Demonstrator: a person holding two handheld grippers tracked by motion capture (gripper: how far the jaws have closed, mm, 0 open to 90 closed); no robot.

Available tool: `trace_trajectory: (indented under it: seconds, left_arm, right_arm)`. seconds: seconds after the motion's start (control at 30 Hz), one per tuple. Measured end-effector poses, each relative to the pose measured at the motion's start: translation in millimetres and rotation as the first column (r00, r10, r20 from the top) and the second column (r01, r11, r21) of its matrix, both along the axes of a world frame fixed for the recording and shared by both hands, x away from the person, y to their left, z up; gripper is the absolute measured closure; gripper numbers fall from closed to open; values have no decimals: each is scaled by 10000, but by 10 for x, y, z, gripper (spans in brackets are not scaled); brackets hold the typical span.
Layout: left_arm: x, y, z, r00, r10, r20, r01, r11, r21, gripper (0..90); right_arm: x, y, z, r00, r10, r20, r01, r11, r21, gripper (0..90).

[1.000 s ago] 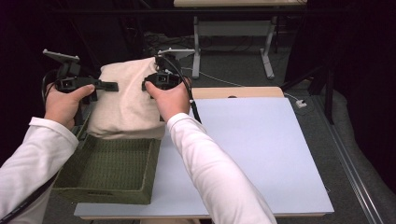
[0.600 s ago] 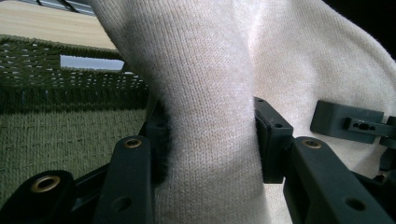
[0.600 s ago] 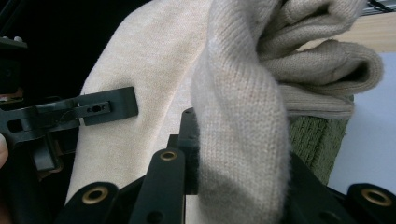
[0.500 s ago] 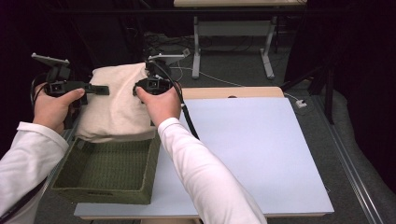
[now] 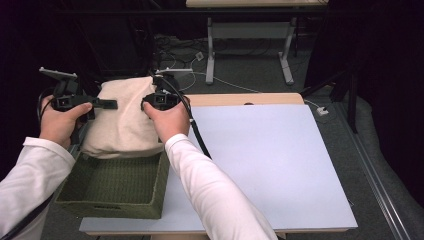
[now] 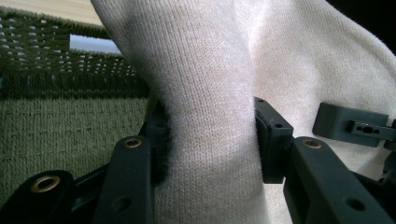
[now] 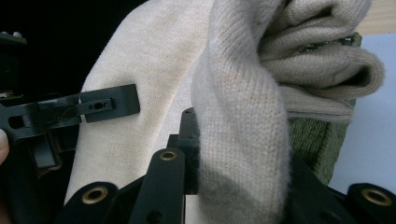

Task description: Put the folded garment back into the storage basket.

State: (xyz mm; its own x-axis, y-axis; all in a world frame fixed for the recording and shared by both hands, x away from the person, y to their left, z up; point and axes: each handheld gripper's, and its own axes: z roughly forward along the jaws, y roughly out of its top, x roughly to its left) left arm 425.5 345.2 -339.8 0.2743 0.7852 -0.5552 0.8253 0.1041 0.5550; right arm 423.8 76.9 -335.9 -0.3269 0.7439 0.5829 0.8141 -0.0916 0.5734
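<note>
A folded cream knitted garment [image 5: 122, 117] hangs between both grippers over the far end of a green woven basket [image 5: 112, 187]. My left gripper [image 5: 107, 104] grips the garment's left edge; in the left gripper view a thick fold of knit [image 6: 210, 140] is pinched between the black jaws. My right gripper [image 5: 150, 102] holds the garment's right edge, and the right gripper view has a bunched fold [image 7: 243, 140] clamped between its jaws, with the basket [image 7: 317, 140] beyond. The garment's lower edge reaches the basket's far rim.
The basket stands on the left end of a white board [image 5: 265, 160] laid on a wooden table [image 5: 240, 99]. Table legs [image 5: 210, 45] and cables lie on the dark floor behind. A black cable [image 5: 192, 125] trails over the right forearm.
Both hands have carried the garment down and to the left, so it now hangs lower over the basket's far end. Both grips are unchanged.
</note>
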Motion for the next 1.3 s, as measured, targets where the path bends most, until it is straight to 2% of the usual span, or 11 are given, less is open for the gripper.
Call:
trace_trajectory:
  seconds: [0.17,0.5,0.87,1.1,1.13,1.2,1.3]
  left_arm:
    - [17,36,-124,9998,8,-174,-12,9998,-214,583]
    - [52,146,-387,9986,-179,-493,172,9998,-140,582]
    - [53,198,-638,9963,-226,-832,199,9993,-332,580]
    - [33,279,-755,9944,-210,-1038,181,9994,-292,580]
    - [34,303,-772,9945,-330,-998,317,9994,-148,580]
    - [19,309,-805,9935,-172,-1127,145,9996,-243,580]
    - [5,342,-867,9922,-231,-1227,208,9996,-204,579]
  right_arm:
    - [4,18,-98,9999,-11,-120,11,10000,3,755]
    - [-24,120,-361,9990,7,-440,-10,10000,-64,754]
    - [-42,158,-575,9975,42,-709,-49,9999,-94,753]
    - [-66,211,-718,9963,194,-836,-202,9997,-96,752]
    - [-69,221,-735,9960,212,-872,-220,9997,-82,752]
    - [-73,242,-768,9954,235,-934,-242,9997,-66,752]
    - [-75,270,-825,9939,294,-1065,-303,9995,-72,752]
